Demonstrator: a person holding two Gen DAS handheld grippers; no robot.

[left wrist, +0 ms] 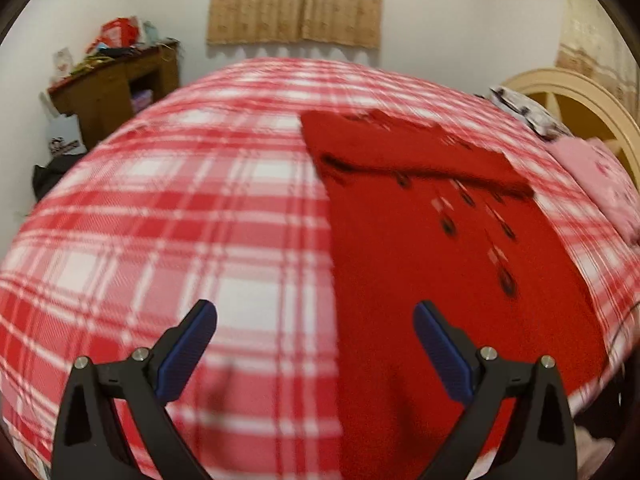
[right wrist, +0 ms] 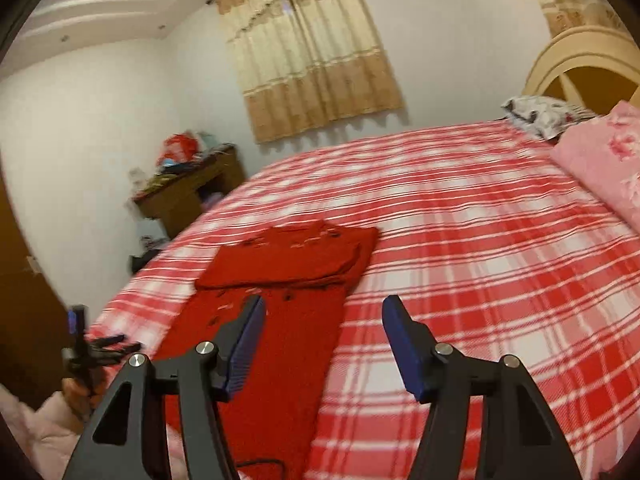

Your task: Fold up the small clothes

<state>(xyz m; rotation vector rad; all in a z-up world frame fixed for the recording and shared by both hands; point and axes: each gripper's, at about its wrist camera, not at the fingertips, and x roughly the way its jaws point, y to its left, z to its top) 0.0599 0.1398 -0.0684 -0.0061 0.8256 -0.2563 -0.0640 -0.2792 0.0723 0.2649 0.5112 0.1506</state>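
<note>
Both grippers, left (left wrist: pixel 315 322) and right (right wrist: pixel 323 318), are wide open, holding nothing. Red embroidered knit garment (left wrist: pixel 432 248) lies flat on red-and-white plaid bedsheet (left wrist: pixel 180 208), far end folded over at upper centre, likely staged for the next fold.

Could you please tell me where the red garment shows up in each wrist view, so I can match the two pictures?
Left wrist: the red garment fills the centre-right, its far end folded over.
Right wrist: the red garment lies left of centre, running toward the bottom edge.
Shared landmark: the wooden side table by the far wall.
</note>
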